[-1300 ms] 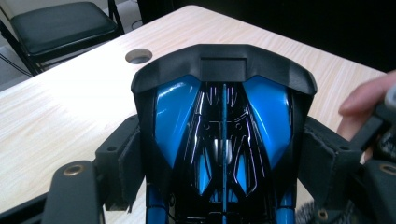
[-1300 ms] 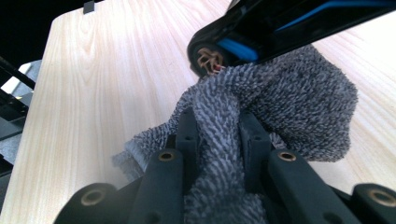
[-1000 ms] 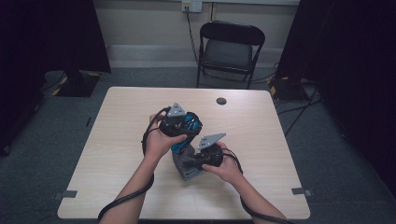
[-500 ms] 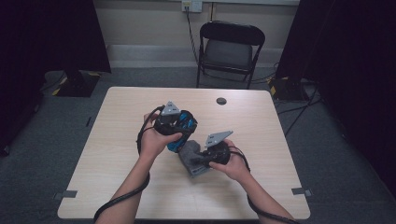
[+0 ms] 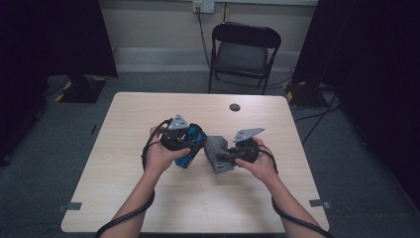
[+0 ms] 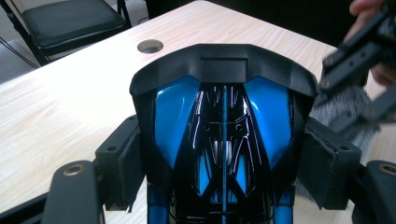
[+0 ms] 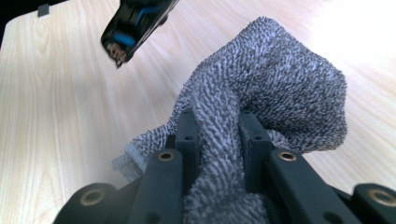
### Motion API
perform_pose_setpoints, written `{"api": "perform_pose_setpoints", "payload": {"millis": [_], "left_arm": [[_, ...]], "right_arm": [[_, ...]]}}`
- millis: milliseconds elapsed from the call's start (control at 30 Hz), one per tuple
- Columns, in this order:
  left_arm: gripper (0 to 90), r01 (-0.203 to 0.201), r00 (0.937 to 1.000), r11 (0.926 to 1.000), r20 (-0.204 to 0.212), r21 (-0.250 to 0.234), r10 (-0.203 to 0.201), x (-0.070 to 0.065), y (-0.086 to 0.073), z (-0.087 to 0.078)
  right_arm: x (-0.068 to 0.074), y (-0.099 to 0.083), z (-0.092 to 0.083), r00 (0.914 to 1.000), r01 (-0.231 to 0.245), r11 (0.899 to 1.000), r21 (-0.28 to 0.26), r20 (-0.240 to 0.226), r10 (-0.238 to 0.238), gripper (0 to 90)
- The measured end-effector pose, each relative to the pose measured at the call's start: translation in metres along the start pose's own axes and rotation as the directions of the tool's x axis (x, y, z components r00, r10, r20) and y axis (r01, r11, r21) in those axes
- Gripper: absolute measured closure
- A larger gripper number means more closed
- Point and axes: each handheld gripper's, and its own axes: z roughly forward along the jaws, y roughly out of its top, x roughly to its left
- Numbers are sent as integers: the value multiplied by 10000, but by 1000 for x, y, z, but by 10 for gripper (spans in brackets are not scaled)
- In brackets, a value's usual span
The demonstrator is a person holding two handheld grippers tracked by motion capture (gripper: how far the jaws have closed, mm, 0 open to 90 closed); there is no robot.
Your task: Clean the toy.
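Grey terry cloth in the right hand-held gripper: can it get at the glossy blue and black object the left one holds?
Probably yes. The grey terry cloth sits right beside the glossy blue and black object, with bare table around them and nothing between. The left hand-held gripper covers only the object's sides, leaving its upper face exposed.

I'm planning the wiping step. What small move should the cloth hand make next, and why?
Probably bring the grey terry cloth, pinched in the right tongs, sideways onto the glossy blue-and-black plastic object clamped in the left tongs. A gap of bare wooden table separates them in the right gripper view.
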Motion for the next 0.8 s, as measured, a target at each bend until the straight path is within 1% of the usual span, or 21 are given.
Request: {"api": "perform_pose_setpoints", "payload": {"millis": [67, 133, 233, 267, 433, 633, 767, 800], "left_arm": [[255, 48, 10000, 10000, 55, 0, -48, -1, -3, 0], [255, -5, 10000, 9999, 71, 135, 4, -2, -6, 1], [255, -57, 9999, 9998, 90, 176, 55, -3, -8, 1], [256, 14, 9999, 9997, 132, 229, -17, -3, -9, 2], [255, -164, 9997, 9991, 175, 397, 157, -6, -12, 3], [255, -264, 9993, 9989, 270, 388, 253, -10, -12, 6], [255, -261, 9993, 9989, 275, 395, 250, -11, -10, 5], [255, -348, 9991, 9986, 243, 407, 338, -11, -8, 5]], "right_arm": [[-2, 3, -3, 10000, -70, 9999, -127, -29, 70, 740], [-3, 6, -6, 10000, -77, 9998, -188, 6, 77, 741], [-4, 10, -8, 10000, -52, 9996, -263, 78, 54, 741], [-5, 14, -9, 9999, -35, 9994, -354, 107, 39, 740], [-3, 25, -13, 9999, 78, 9983, -581, 89, -73, 740], [3, 34, -11, 9997, 258, 9978, -612, 8, -258, 740], [4, 33, -9, 9996, 295, 9983, -504, -4, -295, 741], [4, 32, -8, 9997, 261, 9984, -508, -19, -262, 741]]}}
